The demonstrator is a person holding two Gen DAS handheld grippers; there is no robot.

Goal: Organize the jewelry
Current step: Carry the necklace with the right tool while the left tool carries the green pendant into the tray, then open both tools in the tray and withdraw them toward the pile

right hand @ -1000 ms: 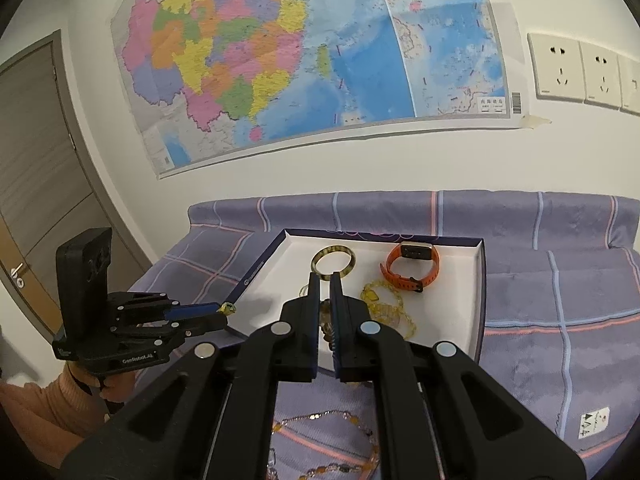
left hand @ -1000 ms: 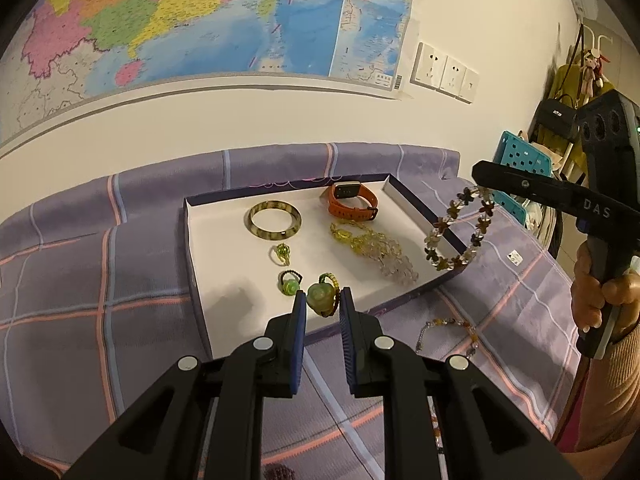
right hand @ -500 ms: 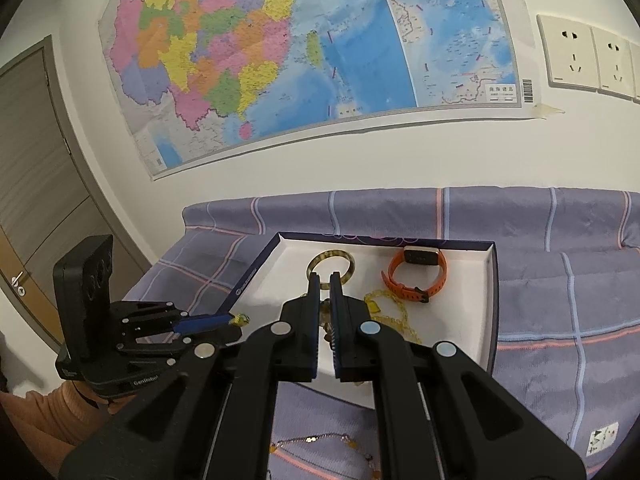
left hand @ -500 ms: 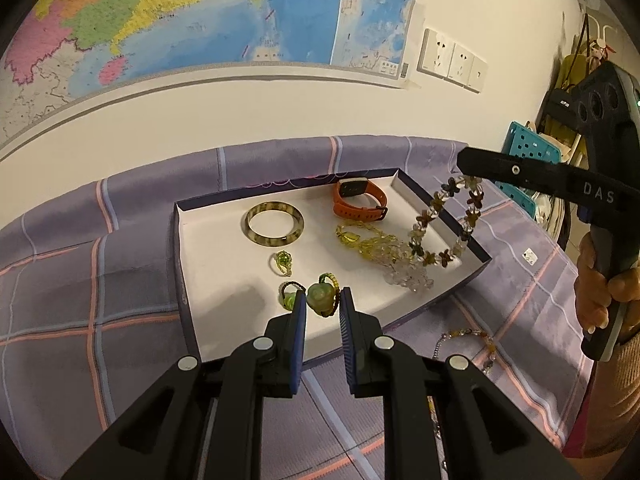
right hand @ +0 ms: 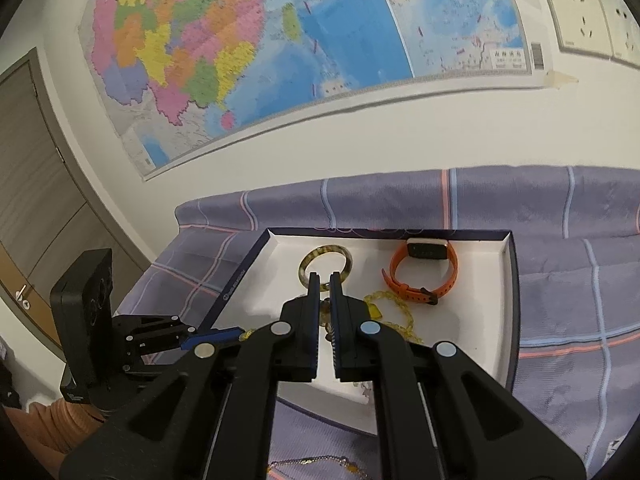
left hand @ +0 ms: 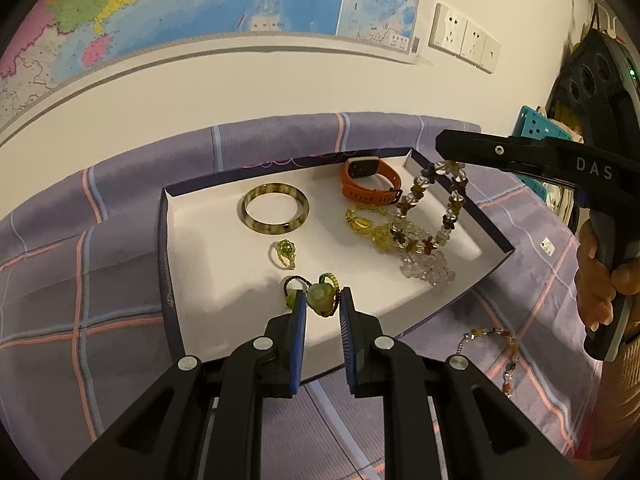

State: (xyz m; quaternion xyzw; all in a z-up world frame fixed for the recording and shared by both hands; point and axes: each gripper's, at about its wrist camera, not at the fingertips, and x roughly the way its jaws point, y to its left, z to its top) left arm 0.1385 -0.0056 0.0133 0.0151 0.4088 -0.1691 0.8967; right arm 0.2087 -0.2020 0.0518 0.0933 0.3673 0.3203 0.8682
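A white tray (left hand: 224, 280) with a dark rim lies on a purple plaid cloth. In it are an amber bangle (left hand: 275, 213), an orange watch band (left hand: 370, 187), a yellow bead strand (left hand: 366, 226), a green ring (left hand: 286, 253) and a green jade pendant (left hand: 321, 299). My left gripper (left hand: 322, 303) holds its fingers a little apart on either side of the pendant, over the tray's near edge. My right gripper (left hand: 442, 151) is shut on a flower-bead bracelet (left hand: 436, 208) that hangs over the tray's right side. In the right wrist view the right gripper (right hand: 324, 285) hides most of the bracelet.
A thin beaded chain (left hand: 498, 350) lies on the cloth right of the tray; it also shows in the right wrist view (right hand: 316, 462). Behind the cloth is a wall with a map (right hand: 304, 40) and sockets (left hand: 466, 38). A blue basket (left hand: 538, 122) and a door (right hand: 28, 184) stand at the sides.
The right gripper has carried the bracelet leftward from beyond the tray's right rim to over the tray and lowered it. The left gripper stays at the pendant.
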